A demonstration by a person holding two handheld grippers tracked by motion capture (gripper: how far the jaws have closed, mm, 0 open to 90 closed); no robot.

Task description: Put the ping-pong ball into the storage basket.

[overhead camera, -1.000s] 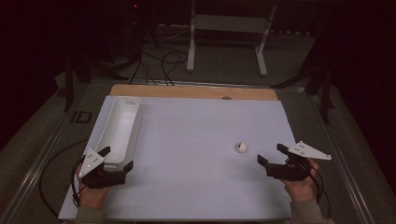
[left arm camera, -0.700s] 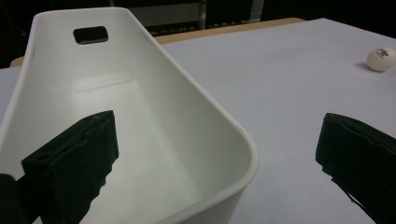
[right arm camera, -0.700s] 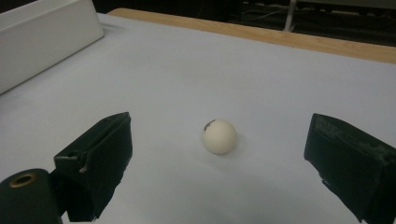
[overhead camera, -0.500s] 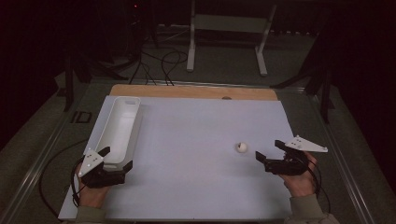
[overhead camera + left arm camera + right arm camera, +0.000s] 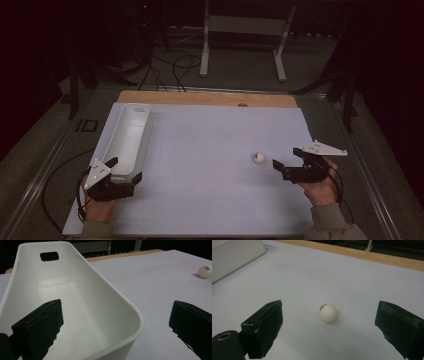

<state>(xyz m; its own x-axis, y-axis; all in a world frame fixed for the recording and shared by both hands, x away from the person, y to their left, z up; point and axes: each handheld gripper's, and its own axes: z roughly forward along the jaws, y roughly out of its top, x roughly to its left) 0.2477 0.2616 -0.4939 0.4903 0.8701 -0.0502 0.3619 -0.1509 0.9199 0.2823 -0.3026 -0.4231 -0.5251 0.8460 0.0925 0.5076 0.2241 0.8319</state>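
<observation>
From above, a small round white ball point(image 5: 258, 158) lies on the matte pale table point(image 5: 210, 150), just ahead of the right gripper point(image 5: 289, 160), jaws apart. The left gripper view has its gripper point(image 5: 116, 325) spread wide, one jaw over the smooth white plastic tray point(image 5: 130, 312) with its handle slot. The right gripper view reveals dark print on the ball point(image 5: 328, 312).

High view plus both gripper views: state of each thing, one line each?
Small white ball with a dark printed mark: loose on the pale blue table sheet, untouched, ahead of the right gripper.
Long white plastic bin: upright, empty.
Left gripper: open, jaws astride the bin's near corner wall.
Right gripper: open, holding nothing.
</observation>
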